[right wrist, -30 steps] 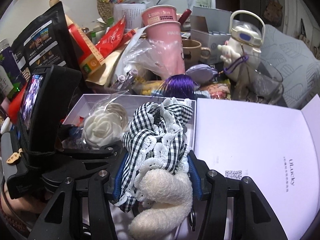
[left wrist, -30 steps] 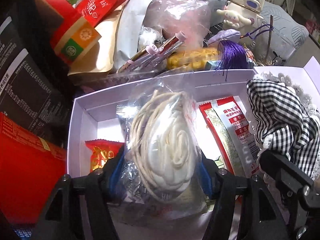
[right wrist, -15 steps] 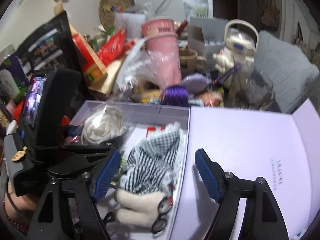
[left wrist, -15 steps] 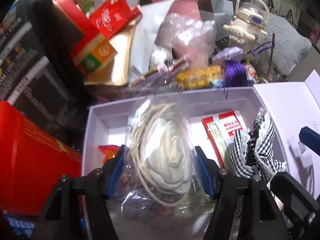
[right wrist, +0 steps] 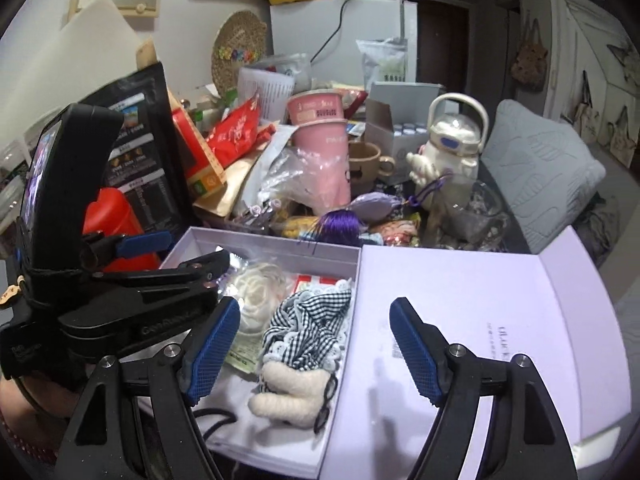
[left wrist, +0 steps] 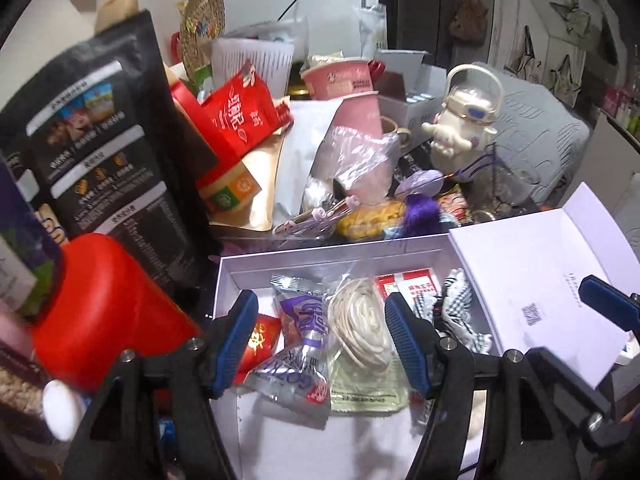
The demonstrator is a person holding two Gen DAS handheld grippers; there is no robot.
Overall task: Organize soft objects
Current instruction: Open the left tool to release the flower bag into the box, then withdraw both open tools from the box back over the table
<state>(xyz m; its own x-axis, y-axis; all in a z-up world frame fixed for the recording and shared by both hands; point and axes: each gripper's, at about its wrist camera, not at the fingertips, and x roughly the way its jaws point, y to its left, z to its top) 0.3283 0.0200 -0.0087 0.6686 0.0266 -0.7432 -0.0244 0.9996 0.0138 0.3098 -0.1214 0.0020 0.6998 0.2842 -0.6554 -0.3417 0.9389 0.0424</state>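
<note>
**Soft items laid in the white box, both tongs spread**

A shallow white cardboard box [right wrist: 276, 249] was seen open, its hinged lid [right wrist: 460, 300] laid flat to the right. Inside were found a cream rope coil in a clear plastic bag [left wrist: 362, 320], a black-and-white checked cloth with lace trim [right wrist: 308, 328], a fluffy cream plush piece with small black glasses [right wrist: 290, 394], a silver-and-purple snack packet [left wrist: 300, 344] and red sachets [left wrist: 416, 286]. The checked cloth was seen crumpled against the box's right wall, the plush just in front of it. The left gripper [left wrist: 318, 338] was held spread above the bagged coil, nothing pinched. The right gripper [right wrist: 314, 346] was likewise held spread, empty, above the cloth.
</note>
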